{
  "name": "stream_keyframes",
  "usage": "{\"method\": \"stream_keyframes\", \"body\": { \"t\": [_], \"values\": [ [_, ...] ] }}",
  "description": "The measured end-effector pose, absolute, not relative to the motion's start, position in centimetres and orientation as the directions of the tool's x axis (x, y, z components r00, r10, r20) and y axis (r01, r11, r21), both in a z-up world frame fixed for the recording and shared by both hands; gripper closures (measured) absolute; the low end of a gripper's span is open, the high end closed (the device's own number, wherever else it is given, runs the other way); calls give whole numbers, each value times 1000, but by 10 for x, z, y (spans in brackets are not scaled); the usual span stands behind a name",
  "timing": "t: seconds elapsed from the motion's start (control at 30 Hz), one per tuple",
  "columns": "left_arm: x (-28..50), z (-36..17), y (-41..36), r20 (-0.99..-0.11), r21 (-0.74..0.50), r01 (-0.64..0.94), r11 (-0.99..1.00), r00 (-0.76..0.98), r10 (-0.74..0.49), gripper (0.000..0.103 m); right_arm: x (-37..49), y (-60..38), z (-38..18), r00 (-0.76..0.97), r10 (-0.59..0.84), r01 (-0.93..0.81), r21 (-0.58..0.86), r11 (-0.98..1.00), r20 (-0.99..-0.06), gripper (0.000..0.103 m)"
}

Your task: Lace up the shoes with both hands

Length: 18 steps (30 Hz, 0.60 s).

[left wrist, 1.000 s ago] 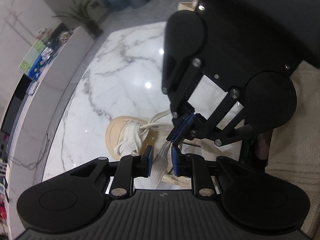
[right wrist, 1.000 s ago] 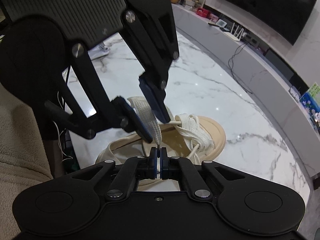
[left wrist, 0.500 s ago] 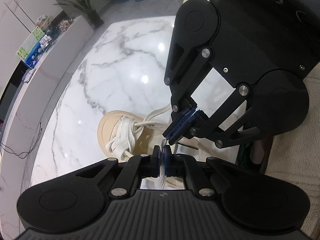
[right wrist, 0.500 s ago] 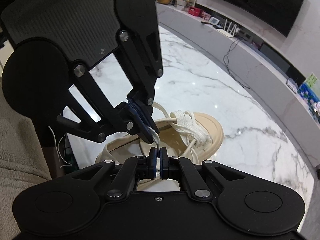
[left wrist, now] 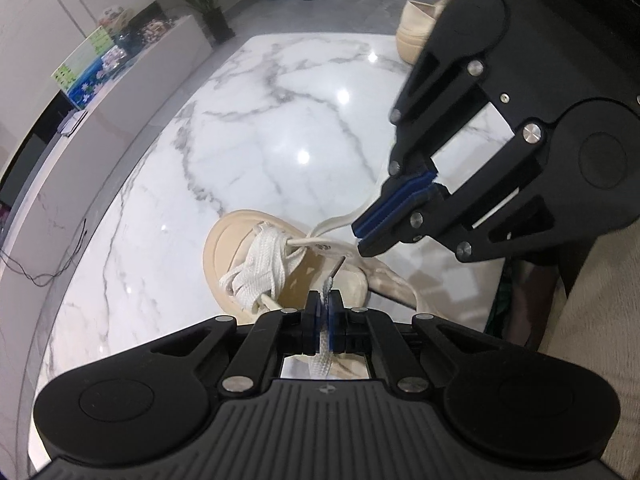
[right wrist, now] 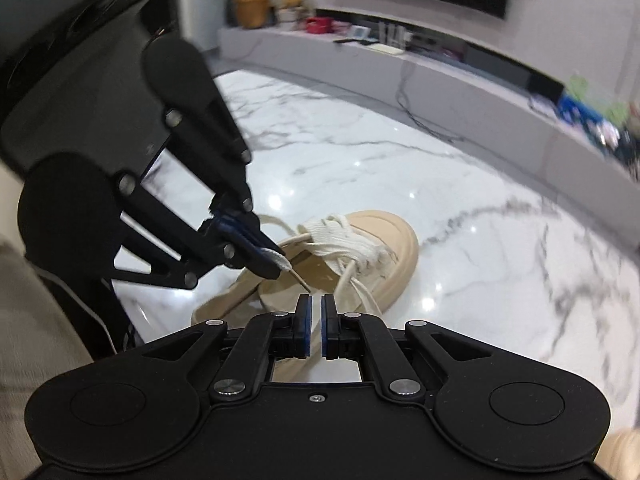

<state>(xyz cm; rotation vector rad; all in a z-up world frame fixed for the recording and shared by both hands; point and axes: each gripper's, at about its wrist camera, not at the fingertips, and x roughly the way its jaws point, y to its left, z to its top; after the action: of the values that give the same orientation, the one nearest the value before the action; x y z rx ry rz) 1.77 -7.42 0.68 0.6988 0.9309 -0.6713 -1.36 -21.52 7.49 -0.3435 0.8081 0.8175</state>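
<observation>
A beige shoe [left wrist: 228, 248] with white laces [left wrist: 260, 268] lies on the marble table; it also shows in the right wrist view [right wrist: 384, 248]. My left gripper [left wrist: 323, 302] is shut on the free end of a white lace [left wrist: 320, 360], whose tip [left wrist: 335, 270] sticks out above the shoe's opening. In the right wrist view the left gripper [right wrist: 272, 262] holds that lace tip [right wrist: 296, 276] just beyond my right gripper [right wrist: 316, 306]. The right gripper is slightly open with nothing between its pads; in the left wrist view it [left wrist: 360, 236] hovers over the shoe's right side.
A second beige shoe [left wrist: 416, 28] sits at the table's far edge. The white marble table [left wrist: 280, 120] extends ahead. A low cabinet [right wrist: 440, 68] with small items and a TV stands beyond. Beige cloth [left wrist: 600, 320] lies at the right.
The right gripper has let go of the lace tip, opened slightly and drawn back to the right. The left gripper stays shut on the lace end.
</observation>
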Motion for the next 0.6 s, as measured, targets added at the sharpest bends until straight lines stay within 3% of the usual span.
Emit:
{"method": "stream_keyframes", "body": {
  "t": [0.6],
  "values": [
    [23,0,-68,-877,198,687,699,443,-187,100,8,-227,66,393,509,-666,146,732,-766,101]
  ]
}}
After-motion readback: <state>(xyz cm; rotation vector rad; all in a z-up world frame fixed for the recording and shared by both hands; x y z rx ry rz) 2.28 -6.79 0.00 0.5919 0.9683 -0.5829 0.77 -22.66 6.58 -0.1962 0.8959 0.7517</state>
